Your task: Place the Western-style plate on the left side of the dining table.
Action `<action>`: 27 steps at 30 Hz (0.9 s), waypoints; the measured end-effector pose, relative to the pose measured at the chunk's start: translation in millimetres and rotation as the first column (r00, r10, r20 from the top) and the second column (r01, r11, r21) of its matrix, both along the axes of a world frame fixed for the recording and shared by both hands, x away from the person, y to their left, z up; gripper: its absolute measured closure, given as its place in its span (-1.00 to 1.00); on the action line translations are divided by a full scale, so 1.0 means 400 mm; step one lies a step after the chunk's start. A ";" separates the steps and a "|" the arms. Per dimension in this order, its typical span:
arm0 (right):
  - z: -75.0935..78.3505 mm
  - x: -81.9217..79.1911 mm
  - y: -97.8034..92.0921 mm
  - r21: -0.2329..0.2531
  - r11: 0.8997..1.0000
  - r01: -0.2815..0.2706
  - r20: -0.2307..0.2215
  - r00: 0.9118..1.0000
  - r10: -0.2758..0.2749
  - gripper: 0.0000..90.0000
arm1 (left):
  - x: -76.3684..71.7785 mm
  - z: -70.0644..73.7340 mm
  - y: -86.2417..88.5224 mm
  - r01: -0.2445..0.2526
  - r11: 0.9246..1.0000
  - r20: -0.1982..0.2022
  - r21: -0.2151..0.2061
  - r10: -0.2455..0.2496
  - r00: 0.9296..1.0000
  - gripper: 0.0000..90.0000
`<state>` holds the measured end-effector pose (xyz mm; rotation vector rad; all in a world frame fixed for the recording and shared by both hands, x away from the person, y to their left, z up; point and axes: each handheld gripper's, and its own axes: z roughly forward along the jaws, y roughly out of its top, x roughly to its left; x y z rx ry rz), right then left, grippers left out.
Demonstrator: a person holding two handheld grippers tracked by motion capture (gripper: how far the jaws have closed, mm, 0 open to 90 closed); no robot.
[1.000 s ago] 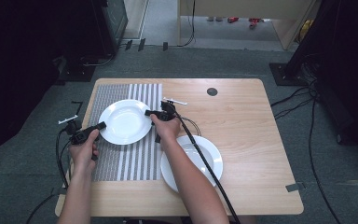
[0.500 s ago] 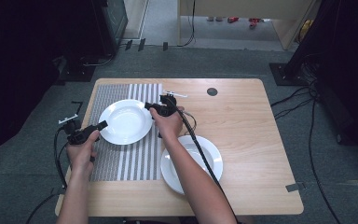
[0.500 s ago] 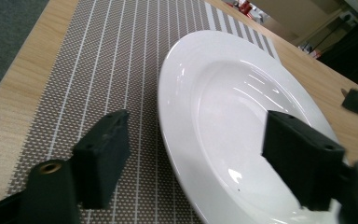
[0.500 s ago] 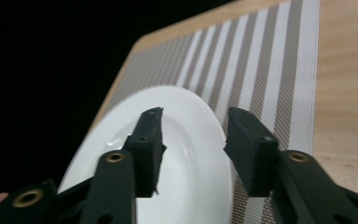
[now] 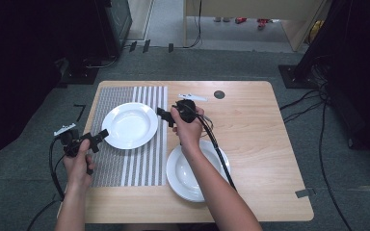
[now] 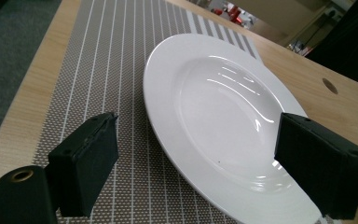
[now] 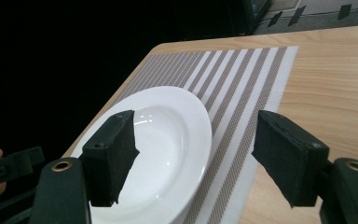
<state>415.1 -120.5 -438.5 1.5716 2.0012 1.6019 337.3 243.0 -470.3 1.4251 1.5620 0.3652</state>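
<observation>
- The right forearm (image 5: 211,179) covered part of the near plate (image 5: 180,172).
- In the left gripper view, the far plate (image 6: 223,112) ran off the bottom edge.
- The right gripper (image 7: 196,154) hid that plate's near rim.

Lab, floor cables (image 5: 313,103), dark equipment racks (image 5: 113,21)

Bright table, dark surroundings, glare on plate (image 6: 223,107).

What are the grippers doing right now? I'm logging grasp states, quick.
Left gripper: open, jaws straddling the near rim of the white plate, holding nothing.
Right gripper: open, empty, at the same plate's other side.
</observation>
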 end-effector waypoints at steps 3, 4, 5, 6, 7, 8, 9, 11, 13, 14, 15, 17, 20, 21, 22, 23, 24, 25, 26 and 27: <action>0.003 -0.021 -0.029 -0.009 1.000 0.004 -0.007 1.000 -0.004 -0.34 | -0.017 0.003 -0.001 0.003 1.000 -0.008 0.014 -0.003 1.000 -0.70; 0.003 -0.027 -0.039 -0.014 1.000 0.009 -0.011 1.000 -0.009 -0.34 | -0.021 0.002 0.000 0.003 1.000 -0.013 0.017 -0.002 1.000 -0.70; 0.003 -0.034 -0.049 -0.023 1.000 0.011 -0.013 1.000 -0.011 -0.34 | -0.025 0.001 -0.002 0.002 1.000 -0.014 0.023 -0.002 1.000 -0.70; 0.004 -0.041 -0.059 -0.026 1.000 0.016 -0.014 1.000 -0.017 -0.34 | -0.029 0.000 -0.003 0.003 0.999 -0.015 0.032 -0.003 1.000 -0.70; 0.004 -0.047 -0.069 -0.027 0.999 0.018 -0.012 1.000 -0.019 -0.35 | -0.033 -0.001 -0.005 0.004 0.999 -0.019 0.039 -0.003 1.000 -0.70; 0.004 -0.054 -0.080 -0.025 0.999 0.020 -0.012 1.000 -0.020 -0.35 | -0.037 -0.003 -0.008 0.008 0.999 -0.020 0.046 -0.007 1.000 -0.70; 0.004 -0.060 -0.089 -0.025 0.999 0.021 -0.009 1.000 -0.021 -0.35 | -0.042 -0.004 -0.012 0.012 0.999 -0.019 0.049 -0.011 1.000 -0.70; 0.005 -0.072 -0.108 -0.028 0.999 0.025 -0.007 1.000 -0.025 -0.36 | -0.053 -0.006 -0.020 0.022 0.998 -0.023 0.058 -0.020 1.000 -0.70; 0.005 -0.085 -0.126 -0.031 0.999 0.027 -0.002 1.000 -0.027 -0.36 | -0.063 -0.007 -0.032 0.027 0.997 -0.024 0.073 -0.025 0.999 -0.70; 0.005 -0.090 -0.134 -0.033 0.999 0.027 -0.001 1.000 -0.027 -0.36 | -0.069 -0.007 -0.037 0.032 0.996 -0.024 0.078 -0.030 0.999 -0.70; 0.005 -0.096 -0.142 -0.037 0.999 0.028 -0.001 1.000 -0.029 -0.37 | -0.075 -0.007 -0.041 0.038 0.996 -0.023 0.081 -0.036 0.999 -0.70; 0.004 -0.108 -0.158 -0.040 0.999 0.028 0.000 1.000 -0.028 -0.38 | -0.086 -0.007 -0.047 0.039 0.996 -0.024 0.082 -0.037 0.999 -0.70; 0.003 -0.127 -0.183 -0.055 0.998 0.026 0.002 1.000 -0.026 -0.40 | -0.102 -0.008 -0.049 0.030 0.995 -0.029 0.093 -0.027 0.999 -0.70; 0.003 -0.133 -0.192 -0.061 0.998 0.030 0.004 1.000 -0.030 -0.40 | -0.102 -0.008 -0.049 0.030 0.995 -0.029 0.093 -0.027 0.999 -0.70; 0.002 -0.140 -0.203 -0.059 0.998 0.031 0.006 1.000 -0.030 -0.40 | -0.110 -0.011 -0.049 0.020 0.995 -0.033 0.099 -0.016 0.999 -0.70; 0.002 -0.144 -0.210 -0.059 0.998 0.032 0.007 0.999 -0.032 -0.41 | -0.115 -0.013 -0.048 0.015 0.994 -0.035 0.104 -0.011 0.999 -0.70; 0.002 -0.150 -0.218 -0.059 0.998 0.034 0.007 0.999 -0.033 -0.41 | -0.118 -0.014 -0.048 0.011 0.994 -0.036 0.108 -0.008 0.999 -0.70; 0.002 -0.153 -0.225 -0.062 0.997 0.038 0.011 0.999 -0.037 -0.41 | -0.122 -0.016 -0.048 0.007 0.994 -0.038 0.112 -0.002 0.999 -0.70; 0.002 -0.159 -0.234 -0.062 0.997 0.040 0.011 0.999 -0.039 -0.41 | -0.126 -0.018 -0.047 0.005 0.993 -0.041 0.117 0.000 0.999 -0.70; 0.002 -0.164 -0.243 -0.063 0.997 0.044 0.016 0.999 -0.043 -0.41 | -0.129 -0.020 -0.047 0.003 0.993 -0.043 0.122 0.002 0.999 -0.70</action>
